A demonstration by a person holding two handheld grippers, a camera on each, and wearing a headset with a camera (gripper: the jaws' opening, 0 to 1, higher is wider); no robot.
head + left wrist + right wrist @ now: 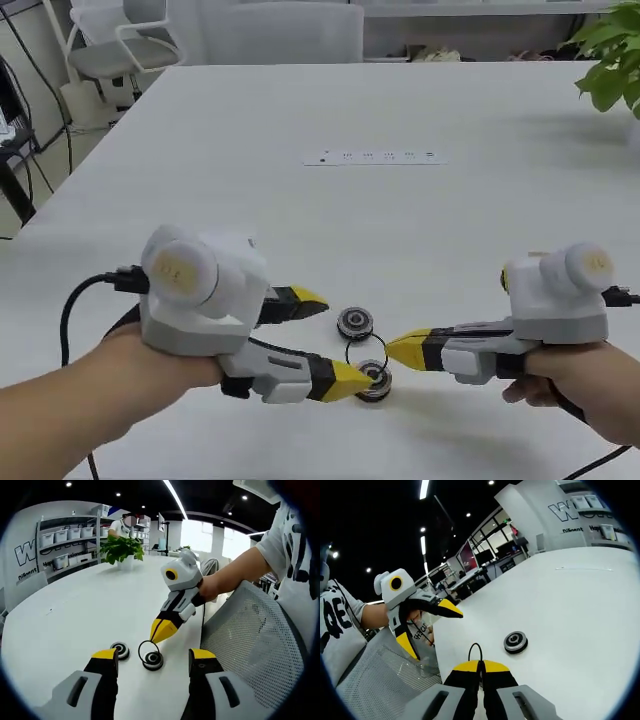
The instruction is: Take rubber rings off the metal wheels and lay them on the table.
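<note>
Pinching the rubber ring [347, 352] in the head view, the clenched right gripper [405, 348] holds it up off the near wheel [375, 380] on the desk [400, 220]. The released left gripper [330, 339] flanks that wheel, probably bracing it. In the left gripper view the ring [141, 645] loops above the wheel [152, 661]. In the right gripper view the loop [475, 644] sits between shut jaws.

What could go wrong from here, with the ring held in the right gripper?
1. The right gripper pinches the thin ring only at its tips, so the ring may slip out.
2. The left gripper is open and does not clamp the near wheel. A pull on the ring could drag or lift that wheel.
3. The other wheel lies close to both grippers and might be knocked.
</note>
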